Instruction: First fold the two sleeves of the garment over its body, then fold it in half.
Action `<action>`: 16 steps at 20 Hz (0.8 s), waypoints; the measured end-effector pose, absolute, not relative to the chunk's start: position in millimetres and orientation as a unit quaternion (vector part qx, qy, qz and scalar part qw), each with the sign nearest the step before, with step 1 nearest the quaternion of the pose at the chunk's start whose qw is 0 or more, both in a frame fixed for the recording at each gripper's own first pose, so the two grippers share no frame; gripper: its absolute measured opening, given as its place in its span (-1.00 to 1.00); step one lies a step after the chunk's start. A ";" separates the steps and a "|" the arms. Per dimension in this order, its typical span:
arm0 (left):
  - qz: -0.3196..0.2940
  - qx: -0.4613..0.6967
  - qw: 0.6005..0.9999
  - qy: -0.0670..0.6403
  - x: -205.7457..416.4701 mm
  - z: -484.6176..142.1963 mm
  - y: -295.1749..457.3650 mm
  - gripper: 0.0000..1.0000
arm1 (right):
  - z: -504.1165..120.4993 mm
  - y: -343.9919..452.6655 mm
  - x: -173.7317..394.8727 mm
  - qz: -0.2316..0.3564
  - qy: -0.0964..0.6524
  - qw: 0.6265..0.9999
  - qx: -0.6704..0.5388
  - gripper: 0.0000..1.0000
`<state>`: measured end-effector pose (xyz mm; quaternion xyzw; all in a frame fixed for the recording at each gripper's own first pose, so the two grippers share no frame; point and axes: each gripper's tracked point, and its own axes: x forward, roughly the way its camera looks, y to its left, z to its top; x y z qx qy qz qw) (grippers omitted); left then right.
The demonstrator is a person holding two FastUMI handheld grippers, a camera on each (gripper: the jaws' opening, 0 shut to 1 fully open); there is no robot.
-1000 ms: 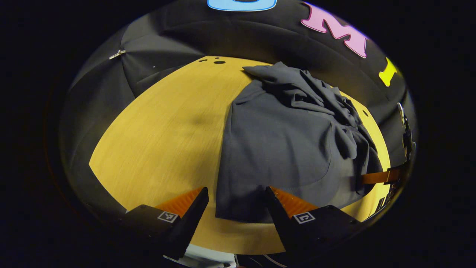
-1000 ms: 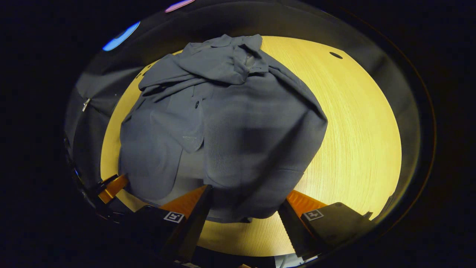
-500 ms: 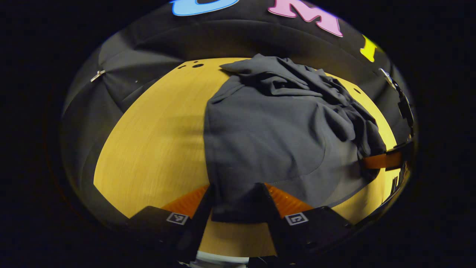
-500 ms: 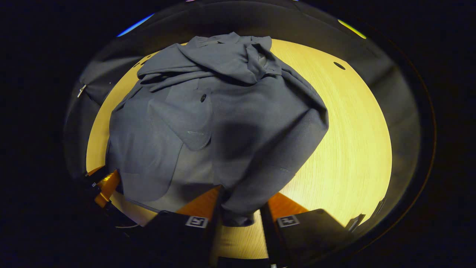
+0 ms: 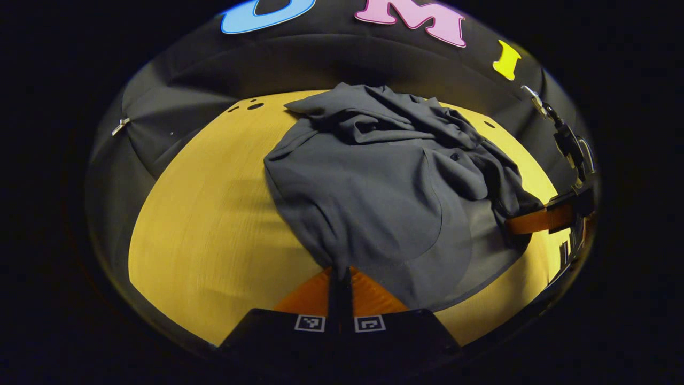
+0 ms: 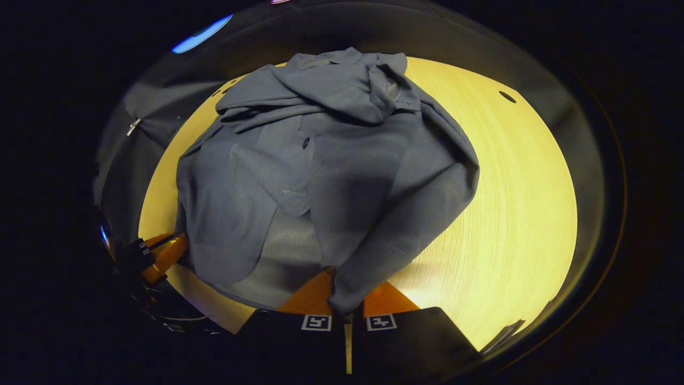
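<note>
Garment [image 5: 374, 192] of dark grey cloth, a shirt with small buttons, lies on the yellow wooden table [image 5: 214, 224], with its collar end bunched at the far side, near the black cloth wall [image 5: 299, 59]. Both sleeves are already laid over the body and make rumpled folds there; one rounded flap of cloth lies on top of the flat part.

In the left gripper view, the left gripper [image 5: 340, 275] is at the near edge of the garment, at its near left corner. Its two fingers are pressed together and the hem corner is pinched between them, so that the cloth rises to a narrow point at the tips. In the same view the right gripper [image 5: 534, 222] is seen at the right edge, touching the other near corner of the garment.

In the right gripper view, the right gripper [image 6: 344, 291] also has its fingers closed on the cloth: a narrow strip of the garment [image 6: 331, 176] hangs down to the tips and is held between them. The left gripper [image 6: 163, 254] appears at the near left of that view, just beside the hem. The table [image 6: 507, 214] is bare to the right of the garment, and a small dark hole [image 6: 506, 97] is seen in it near the far right edge
</note>
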<state>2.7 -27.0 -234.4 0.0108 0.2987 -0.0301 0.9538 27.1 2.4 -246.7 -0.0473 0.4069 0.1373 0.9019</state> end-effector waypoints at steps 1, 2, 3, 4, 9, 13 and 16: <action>-0.032 0.003 0.956 0.292 4.3 -228.1 -27.5 -0.89 | -241.9 4.4 27.8 0.144 0.398 0.905 -0.042 -0.82; -0.036 -0.005 0.960 0.278 3.9 -218.6 -28.0 -0.89 | -237.3 5.5 28.0 0.151 0.392 0.907 -0.037 -0.82; -0.036 -0.010 0.963 0.267 4.1 -210.0 -28.6 -0.89 | -231.5 5.7 26.4 0.155 0.386 0.909 -0.036 -0.82; -0.033 -0.013 0.965 0.260 2.3 -205.7 -27.1 -0.89 | -225.4 6.2 26.9 0.159 0.377 0.912 -0.036 -0.82; -0.032 -0.053 0.973 0.224 9.3 -162.9 -31.3 -0.89 | -190.1 11.8 36.8 0.166 0.328 0.929 -0.042 -0.82; -0.028 -0.074 0.978 0.191 26.9 -122.3 -27.8 -0.89 | -158.7 23.1 52.5 0.171 0.306 0.936 -0.025 -0.82; -0.027 -0.079 0.983 0.163 44.6 -93.5 -24.3 -0.89 | -140.5 27.4 67.1 0.171 0.292 0.941 -0.012 -0.82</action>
